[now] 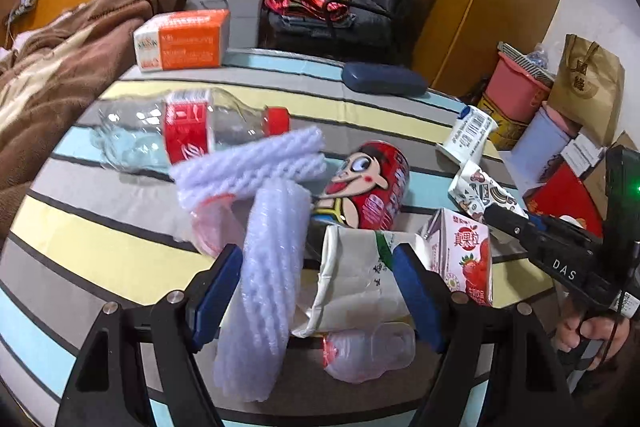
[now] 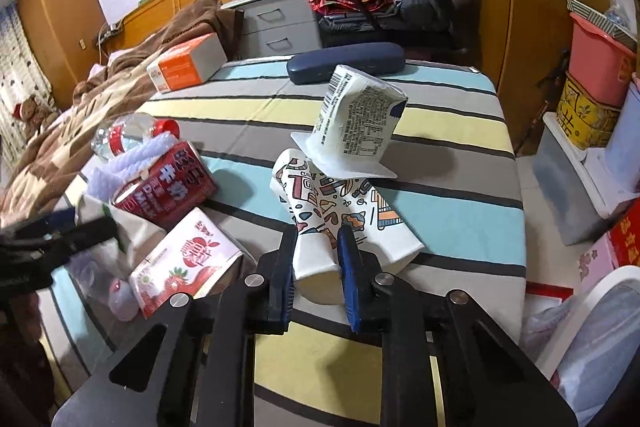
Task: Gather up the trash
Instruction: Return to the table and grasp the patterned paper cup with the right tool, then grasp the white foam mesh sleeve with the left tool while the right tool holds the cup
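My left gripper (image 1: 316,259) stands open over the striped bed. A white foam net sleeve (image 1: 272,267) and a crushed white paper cup (image 1: 360,283) lie between its pads. Beyond them are a red milk can (image 1: 372,187), a strawberry milk carton (image 1: 468,255) and a clear bottle with a red label (image 1: 180,131). A small squashed plastic bottle (image 1: 368,351) lies below the cup. My right gripper (image 2: 317,233) is shut on a patterned paper cup (image 2: 320,203), pinching it flat. A white yoghurt pot (image 2: 356,131) rests upside down on that cup's far end.
An orange tissue box (image 1: 184,39) and a dark blue glasses case (image 2: 344,63) lie at the bed's far end. A brown blanket (image 1: 60,67) covers the left side. Stacked bins (image 2: 596,67) and a white bag (image 2: 592,327) stand off the bed's right edge.
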The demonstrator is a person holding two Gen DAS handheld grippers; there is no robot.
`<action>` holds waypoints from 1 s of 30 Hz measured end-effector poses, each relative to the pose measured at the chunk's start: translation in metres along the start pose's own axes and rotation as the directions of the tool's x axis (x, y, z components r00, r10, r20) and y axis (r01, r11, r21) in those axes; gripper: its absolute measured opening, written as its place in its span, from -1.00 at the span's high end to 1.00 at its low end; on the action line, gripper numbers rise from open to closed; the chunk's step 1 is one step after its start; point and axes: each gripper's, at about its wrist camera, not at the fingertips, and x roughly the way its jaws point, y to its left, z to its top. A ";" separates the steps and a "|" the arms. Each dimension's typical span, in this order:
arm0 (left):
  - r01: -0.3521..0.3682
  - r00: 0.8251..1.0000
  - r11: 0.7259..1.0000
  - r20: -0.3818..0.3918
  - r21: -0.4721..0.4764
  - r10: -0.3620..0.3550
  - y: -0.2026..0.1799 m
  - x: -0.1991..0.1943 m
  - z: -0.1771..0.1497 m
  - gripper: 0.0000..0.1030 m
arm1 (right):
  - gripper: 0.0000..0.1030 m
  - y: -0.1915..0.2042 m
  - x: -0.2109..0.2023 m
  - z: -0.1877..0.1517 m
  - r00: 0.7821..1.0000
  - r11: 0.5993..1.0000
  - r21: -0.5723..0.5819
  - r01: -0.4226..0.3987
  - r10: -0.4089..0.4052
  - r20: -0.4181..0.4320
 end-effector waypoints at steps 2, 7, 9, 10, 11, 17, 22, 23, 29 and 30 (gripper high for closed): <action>0.012 1.000 1.000 0.003 -0.012 -0.012 0.001 -0.001 -0.001 -0.44 | 0.60 0.000 -0.002 -0.002 1.000 1.000 0.008 -0.004 0.004 0.001; 0.038 0.999 0.999 0.001 -0.017 -0.038 -0.002 -0.006 -0.005 -0.17 | 0.60 0.002 -0.011 -0.006 1.000 1.000 0.024 -0.004 0.003 0.021; 0.042 0.999 0.999 -0.003 -0.011 -0.042 -0.004 -0.008 -0.008 -0.11 | 0.60 0.003 -0.013 -0.008 1.000 1.000 0.030 -0.007 0.006 0.024; 0.045 0.999 0.999 -0.002 -0.016 -0.045 -0.004 -0.010 -0.010 -0.07 | 0.60 0.003 -0.014 -0.009 1.000 0.999 0.033 -0.007 0.007 0.027; 0.051 0.999 0.998 0.000 -0.020 -0.051 -0.004 -0.013 -0.013 -0.04 | 0.60 0.004 -0.016 -0.010 1.000 0.999 0.036 -0.006 0.005 0.031; 0.098 0.995 0.994 -0.017 -0.058 -0.099 -0.003 -0.021 -0.029 0.07 | 0.60 0.008 -0.026 -0.018 0.998 0.999 0.051 -0.015 0.013 0.055; 0.071 0.997 0.997 0.002 -0.020 -0.071 -0.006 -0.033 -0.040 -0.15 | 0.60 0.011 -0.035 -0.024 0.997 0.998 0.066 -0.020 0.015 0.077; 0.053 0.999 0.998 0.004 -0.015 -0.053 -0.004 -0.034 -0.042 -0.23 | 0.60 0.010 -0.036 -0.025 0.997 0.997 0.068 -0.022 0.017 0.078; 0.004 1.000 1.000 0.001 -0.015 -0.004 0.008 -0.041 -0.053 -0.35 | 0.60 0.010 -0.039 -0.029 0.996 0.997 0.078 -0.031 0.024 0.087; 0.002 1.000 1.000 0.000 -0.024 -0.002 0.011 -0.041 -0.055 -0.36 | 0.60 0.012 -0.041 -0.030 0.996 0.996 0.078 -0.034 0.026 0.090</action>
